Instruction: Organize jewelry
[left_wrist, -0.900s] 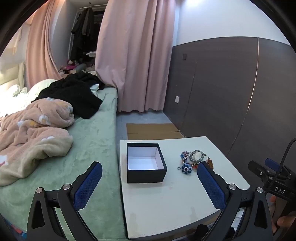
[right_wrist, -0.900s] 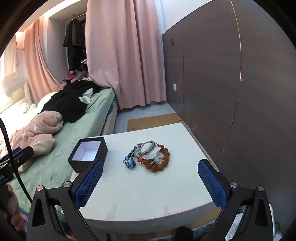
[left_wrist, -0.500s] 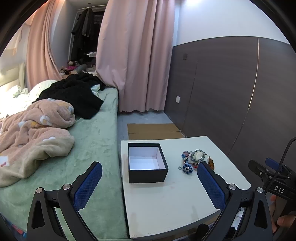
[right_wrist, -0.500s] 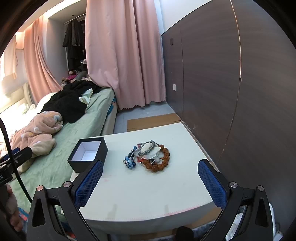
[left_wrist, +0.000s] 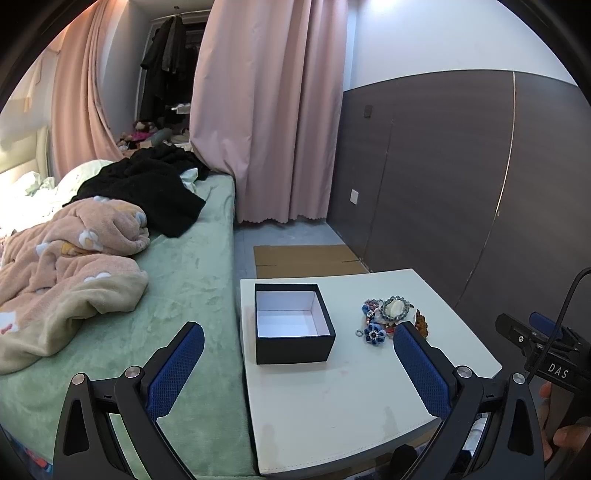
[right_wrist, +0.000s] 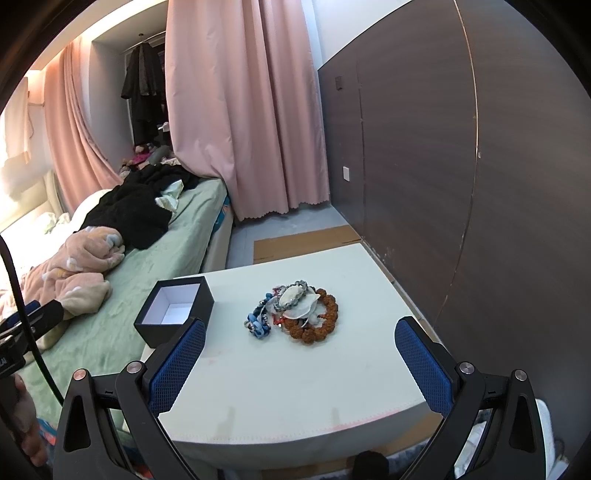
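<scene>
An open black box (left_wrist: 291, 325) with a white, empty inside stands on the left part of a white table (left_wrist: 332, 398); it also shows in the right wrist view (right_wrist: 173, 314). A pile of jewelry (right_wrist: 295, 314) lies to its right: a brown bead bracelet (right_wrist: 325, 325), a blue flower piece (right_wrist: 258, 325) and a grey bead bracelet on pale shells. The pile also shows in the left wrist view (left_wrist: 388, 317). My left gripper (left_wrist: 295, 354) is open and empty, near the table's front edge. My right gripper (right_wrist: 299, 354) is open and empty, short of the pile.
A green bed (left_wrist: 184, 280) with a pink blanket (left_wrist: 74, 258) and black clothes (left_wrist: 147, 192) adjoins the table's left side. A dark panelled wall (right_wrist: 480, 184) runs along the right. Flat cardboard (left_wrist: 306, 262) lies on the floor beyond the table, before pink curtains (left_wrist: 269, 110).
Both views have shifted only slightly. Both grippers stay open and nothing on the table has moved.
</scene>
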